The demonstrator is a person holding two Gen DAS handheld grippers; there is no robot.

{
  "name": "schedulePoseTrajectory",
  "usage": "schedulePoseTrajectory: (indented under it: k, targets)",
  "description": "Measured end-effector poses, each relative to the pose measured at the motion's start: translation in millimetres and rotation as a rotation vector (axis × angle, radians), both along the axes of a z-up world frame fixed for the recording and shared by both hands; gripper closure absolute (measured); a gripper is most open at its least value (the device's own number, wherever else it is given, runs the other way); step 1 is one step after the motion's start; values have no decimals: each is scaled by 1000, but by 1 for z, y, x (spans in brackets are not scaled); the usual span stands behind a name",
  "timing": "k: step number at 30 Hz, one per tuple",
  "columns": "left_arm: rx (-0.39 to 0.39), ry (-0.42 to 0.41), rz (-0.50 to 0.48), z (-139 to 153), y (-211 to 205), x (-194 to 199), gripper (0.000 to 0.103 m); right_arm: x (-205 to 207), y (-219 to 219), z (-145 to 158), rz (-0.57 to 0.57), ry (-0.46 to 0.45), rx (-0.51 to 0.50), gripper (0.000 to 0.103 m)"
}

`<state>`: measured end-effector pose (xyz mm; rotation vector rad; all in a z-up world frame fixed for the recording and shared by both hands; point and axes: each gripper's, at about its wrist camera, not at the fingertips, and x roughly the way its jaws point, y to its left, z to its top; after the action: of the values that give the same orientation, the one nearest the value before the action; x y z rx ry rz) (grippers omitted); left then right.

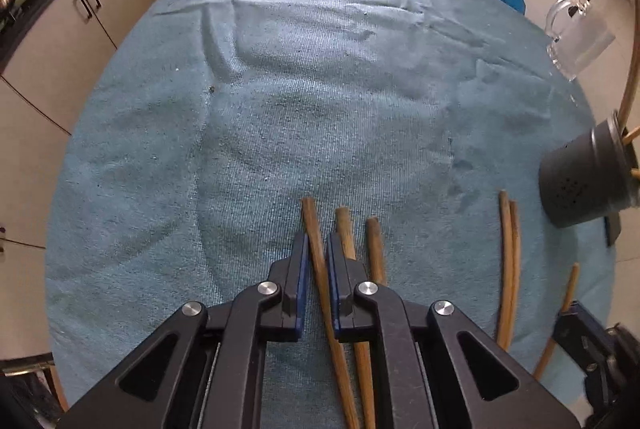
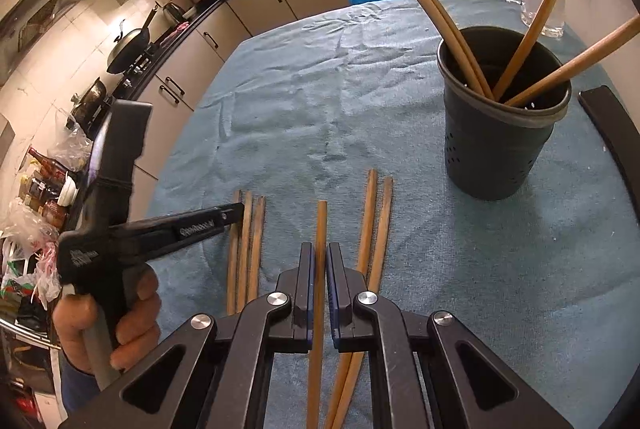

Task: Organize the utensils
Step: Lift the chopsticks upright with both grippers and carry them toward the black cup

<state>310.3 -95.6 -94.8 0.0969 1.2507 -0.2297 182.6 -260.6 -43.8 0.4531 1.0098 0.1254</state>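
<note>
Because each long brown wooden chopstick lies on the blue towel with its axis along the fingers, the right gripper clamps one, the left gripper pinches another, with the dark perforated holder nearer the right.

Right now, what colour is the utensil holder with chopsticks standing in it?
Dark grey utensil holder, perforated with small holes; clearest in the right wrist view.
</note>
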Motion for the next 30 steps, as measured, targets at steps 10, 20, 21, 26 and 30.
schedulePoseTrajectory:
  k: [10, 20, 21, 26, 30]
  targets:
    - [-170, -244, -18, 65, 23, -49, 97, -19, -4, 26, -7, -98, -6, 96]
    - [-274, -482, -51, 148, 34, -118, 97, -70, -4, 81, -28, -336, -51, 96]
    - [-287, -498, -59, 155, 34, -123, 97, -75, -4, 85, -32, -357, -60, 96]
    - [-299, -553, -74, 175, 33, -142, 97, -97, 0, 105, -53, -454, -111, 96]
    - [-306, -561, -68, 181, 32, -148, 97, -105, 1, 111, -67, -484, -125, 96]
